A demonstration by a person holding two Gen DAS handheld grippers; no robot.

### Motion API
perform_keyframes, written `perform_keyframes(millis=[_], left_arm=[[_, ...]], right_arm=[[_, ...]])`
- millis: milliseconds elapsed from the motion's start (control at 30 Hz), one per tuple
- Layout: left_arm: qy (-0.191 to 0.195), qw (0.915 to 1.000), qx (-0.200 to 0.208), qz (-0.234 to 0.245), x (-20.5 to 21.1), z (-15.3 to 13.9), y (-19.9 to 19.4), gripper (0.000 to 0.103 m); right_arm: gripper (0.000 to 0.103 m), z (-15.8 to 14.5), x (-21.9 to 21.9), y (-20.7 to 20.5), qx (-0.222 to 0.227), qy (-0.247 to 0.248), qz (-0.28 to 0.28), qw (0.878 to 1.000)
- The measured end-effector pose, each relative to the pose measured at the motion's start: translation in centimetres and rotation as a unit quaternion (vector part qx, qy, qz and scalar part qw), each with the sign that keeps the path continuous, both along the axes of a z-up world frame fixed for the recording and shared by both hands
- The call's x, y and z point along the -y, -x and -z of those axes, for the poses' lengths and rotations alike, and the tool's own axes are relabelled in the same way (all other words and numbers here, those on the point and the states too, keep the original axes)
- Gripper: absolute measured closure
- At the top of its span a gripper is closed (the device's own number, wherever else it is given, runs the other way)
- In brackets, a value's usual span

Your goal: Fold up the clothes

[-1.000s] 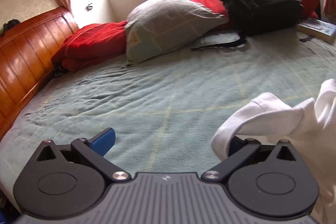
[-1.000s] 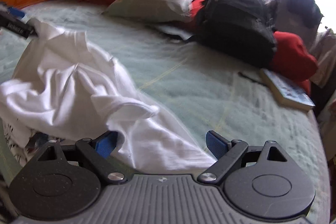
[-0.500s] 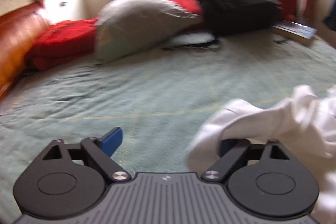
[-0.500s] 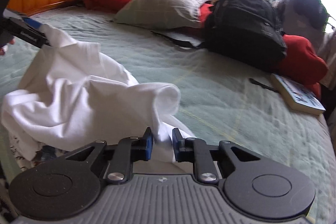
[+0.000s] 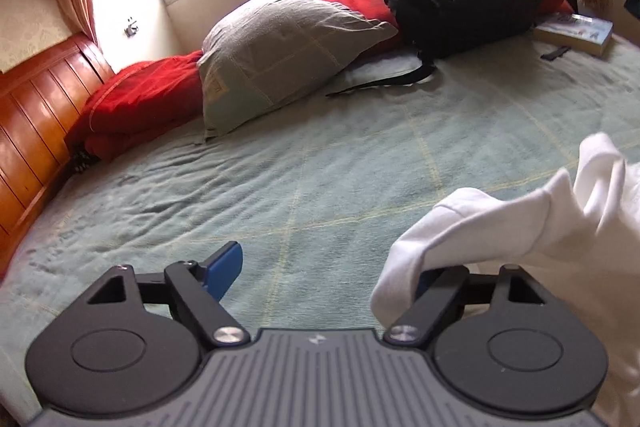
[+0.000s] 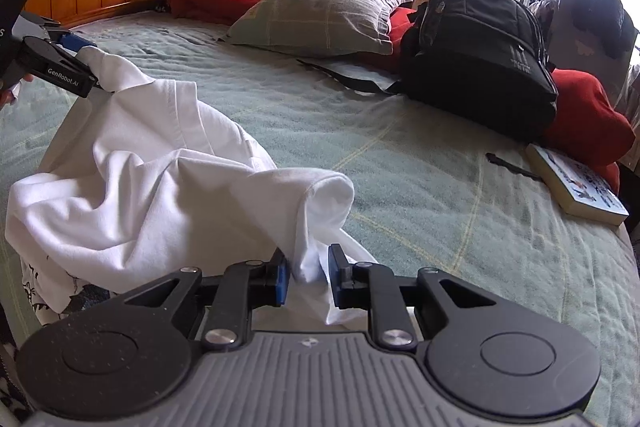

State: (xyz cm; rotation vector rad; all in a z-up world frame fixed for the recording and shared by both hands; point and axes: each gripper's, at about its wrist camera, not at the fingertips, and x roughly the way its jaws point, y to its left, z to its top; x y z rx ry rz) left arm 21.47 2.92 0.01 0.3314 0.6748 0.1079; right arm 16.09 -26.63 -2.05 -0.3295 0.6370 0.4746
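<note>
Lying crumpled on the green bed cover [image 6: 420, 163], the white shirt [image 6: 152, 187] is stretched between both tongs: the left tongs [image 5: 320, 273] have just been closing but stay wide, with one edge of the shirt draped over the right finger and the left blue pad [image 5: 224, 269] bare, so they do not pinch it. Further right, the right tongs [image 6: 306, 277] are narrow and press a fold of the shirt between their blue pads, while a grey pillow [image 6: 328, 15], a black backpack [image 6: 480, 55] and a book [image 6: 580, 187] lie behind.
</note>
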Motion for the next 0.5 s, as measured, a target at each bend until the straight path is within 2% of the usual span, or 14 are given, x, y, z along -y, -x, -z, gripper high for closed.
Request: perform_keyframes(millis=[100, 167, 200, 500], left_arm=[[-0.004, 1.0000, 0.001, -0.009, -0.7, -0.3, -0.5, 0.021], [-0.010, 0.9998, 0.005, -0.016, -1.2, -0.7, -0.9, 0.021], [-0.016, 0.9996, 0.009, -0.022, -1.5, -0.9, -1.2, 0.021], [-0.044, 0.9955, 0.029, -0.078, -5.4, -2.0, -5.7, 0.021]], right_arm=[[0.080, -0.1, 0.0, -0.6, 0.000, 0.000, 0.001, 1.000], [0.092, -0.1, -0.1, -1.1, -0.003, 0.000, -0.009, 1.000], [0.093, -0.1, -0.1, -1.3, -0.003, 0.002, -0.012, 1.000], [0.094, -1.3, -0.4, -5.6, 0.030, 0.031, 0.017, 0.999]])
